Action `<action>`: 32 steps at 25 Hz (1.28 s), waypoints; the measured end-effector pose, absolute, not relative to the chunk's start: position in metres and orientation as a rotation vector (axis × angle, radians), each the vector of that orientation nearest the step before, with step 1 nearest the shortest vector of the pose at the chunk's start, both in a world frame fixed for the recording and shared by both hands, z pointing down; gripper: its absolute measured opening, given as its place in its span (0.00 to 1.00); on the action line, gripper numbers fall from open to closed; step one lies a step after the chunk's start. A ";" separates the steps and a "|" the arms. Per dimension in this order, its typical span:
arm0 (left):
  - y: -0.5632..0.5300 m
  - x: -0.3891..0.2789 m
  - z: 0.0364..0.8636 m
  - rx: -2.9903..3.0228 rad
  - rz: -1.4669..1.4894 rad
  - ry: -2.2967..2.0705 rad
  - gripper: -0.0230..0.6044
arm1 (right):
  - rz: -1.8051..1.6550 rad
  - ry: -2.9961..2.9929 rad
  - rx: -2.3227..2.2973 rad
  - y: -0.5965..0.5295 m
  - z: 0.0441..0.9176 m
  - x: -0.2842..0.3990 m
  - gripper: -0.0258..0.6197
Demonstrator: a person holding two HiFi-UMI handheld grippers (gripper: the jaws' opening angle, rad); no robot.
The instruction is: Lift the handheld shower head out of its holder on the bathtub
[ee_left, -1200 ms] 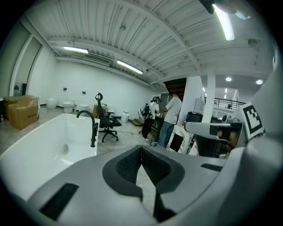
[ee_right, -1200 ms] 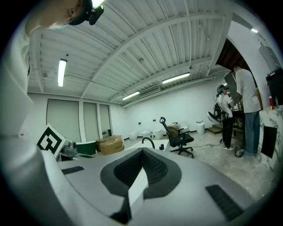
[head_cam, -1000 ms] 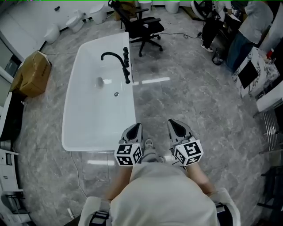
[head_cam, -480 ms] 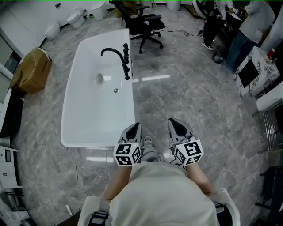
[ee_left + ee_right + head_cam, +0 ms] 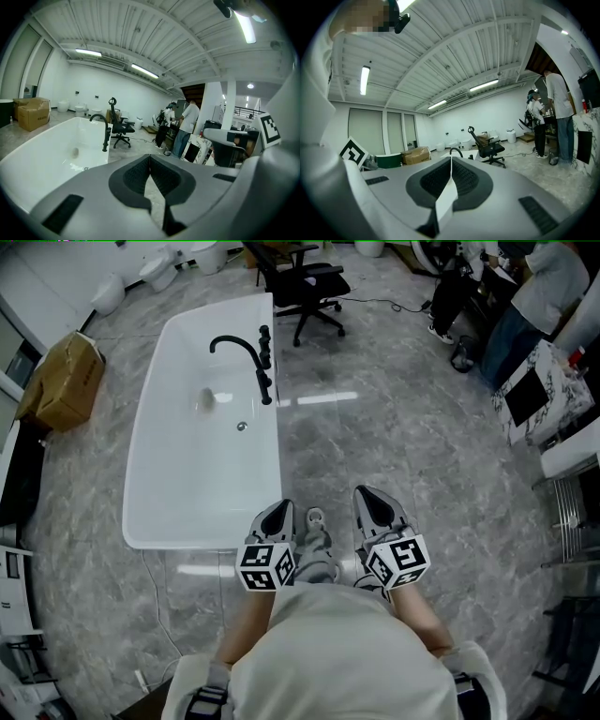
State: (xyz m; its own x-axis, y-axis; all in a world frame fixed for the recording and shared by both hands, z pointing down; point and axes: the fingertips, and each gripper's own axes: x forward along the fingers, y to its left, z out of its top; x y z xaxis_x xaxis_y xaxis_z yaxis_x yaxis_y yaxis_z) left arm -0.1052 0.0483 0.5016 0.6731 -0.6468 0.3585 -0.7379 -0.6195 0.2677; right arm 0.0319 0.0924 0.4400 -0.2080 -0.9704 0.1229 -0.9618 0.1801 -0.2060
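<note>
A white bathtub [image 5: 150,442] lies ahead and to the left on the grey marble floor. On its right rim stands a black curved spout [image 5: 234,341] with black knobs. Beside it, the black handheld shower head [image 5: 266,388] stands upright in its holder, also seen in the left gripper view [image 5: 106,138]. Well short of the tub's near end, my left gripper [image 5: 281,510] and right gripper [image 5: 367,495] are held close to my body. Both are shut with nothing between their jaws [image 5: 150,159] [image 5: 451,160].
A black office chair [image 5: 305,287] stands beyond the tub's far right corner. A cardboard box [image 5: 64,381] sits left of the tub, with white toilets [image 5: 108,292] behind. People [image 5: 544,287] and a white cabinet [image 5: 539,395] are at the upper right. A cable [image 5: 155,596] runs along the floor.
The head view has drifted a little, so the tub sits slightly further left. Both grippers have stayed shut and in the same place.
</note>
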 end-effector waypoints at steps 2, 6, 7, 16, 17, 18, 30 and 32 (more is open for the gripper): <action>0.040 -0.103 0.504 2.489 0.317 -1.097 0.07 | -0.366 2.409 -1.940 0.083 0.442 0.032 0.07; 0.017 -0.098 0.509 2.475 0.312 -1.117 0.07 | -0.349 2.458 -1.916 0.058 0.445 0.034 0.07; 0.010 -0.096 0.510 2.471 0.309 -1.123 0.07 | -0.340 2.473 -1.908 0.049 0.445 0.035 0.07; -0.068 -0.078 0.516 2.412 0.283 -1.181 0.07 | -0.293 2.568 -1.844 -0.046 0.442 0.053 0.07; -0.077 -0.078 0.517 2.404 0.286 -1.187 0.07 | -0.295 2.577 -1.837 -0.058 0.442 0.054 0.07; -0.086 -0.077 0.518 2.394 0.291 -1.194 0.07 | -0.297 2.586 -1.831 -0.069 0.441 0.055 0.07; -0.183 -0.071 0.526 2.324 0.303 -1.246 0.07 | -0.329 2.675 -1.725 -0.191 0.454 0.053 0.07; -0.196 -0.072 0.531 2.304 0.301 -1.261 0.07 | -0.348 2.705 -1.705 -0.210 0.462 0.050 0.08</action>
